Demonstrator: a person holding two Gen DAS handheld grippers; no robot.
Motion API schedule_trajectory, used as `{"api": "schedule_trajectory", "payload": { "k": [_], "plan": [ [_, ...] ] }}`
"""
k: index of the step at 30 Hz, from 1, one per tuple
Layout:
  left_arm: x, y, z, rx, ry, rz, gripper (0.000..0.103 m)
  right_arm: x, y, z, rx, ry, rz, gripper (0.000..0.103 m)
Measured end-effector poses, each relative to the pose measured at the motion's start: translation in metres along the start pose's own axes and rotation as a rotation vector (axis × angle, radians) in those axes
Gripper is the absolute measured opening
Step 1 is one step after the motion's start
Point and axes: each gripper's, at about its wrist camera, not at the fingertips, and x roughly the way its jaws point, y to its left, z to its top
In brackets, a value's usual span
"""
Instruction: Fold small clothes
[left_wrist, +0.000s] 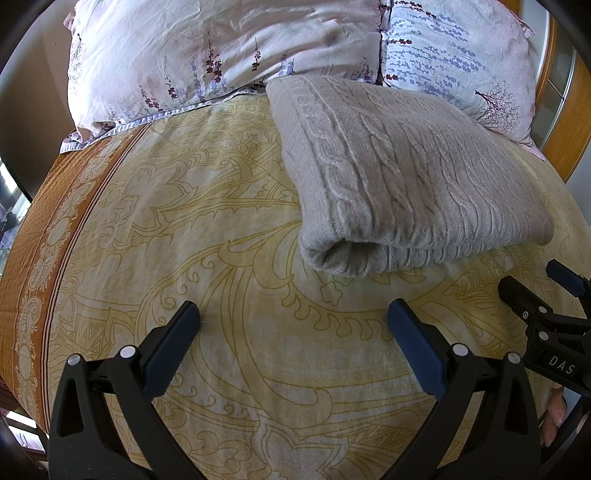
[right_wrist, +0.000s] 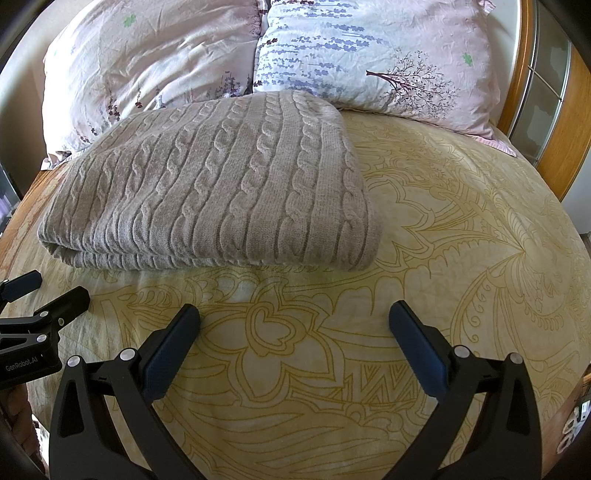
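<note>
A beige cable-knit sweater (left_wrist: 399, 177) lies folded into a thick rectangle on the yellow patterned bedspread (left_wrist: 207, 229), close to the pillows. It also shows in the right wrist view (right_wrist: 218, 184). My left gripper (left_wrist: 293, 317) is open and empty, hovering over the bedspread in front of the sweater's left end. My right gripper (right_wrist: 293, 317) is open and empty, in front of the sweater's right end. Each gripper shows at the edge of the other's view: the right gripper (left_wrist: 539, 284) and the left gripper (right_wrist: 51, 291).
Two floral pillows (left_wrist: 207, 55) (right_wrist: 373, 55) lie against the head of the bed behind the sweater. A wooden headboard frame (right_wrist: 554, 110) stands at the right. The bedspread's orange border (left_wrist: 40, 229) marks the bed's left edge.
</note>
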Motion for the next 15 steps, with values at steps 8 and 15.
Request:
{"api": "schedule_trajectory", "payload": {
  "k": [8,15],
  "plan": [
    [0.0012,0.0002,0.0000,0.001,0.006,-0.002,0.101,0.0000,0.0000,0.0000,0.000,0.000,0.000,0.102],
    [0.0014,0.0005,0.0007,0.001,0.007,-0.002,0.101,0.0000,-0.0001,-0.0001,0.000,0.000,0.000,0.102]
  ]
}}
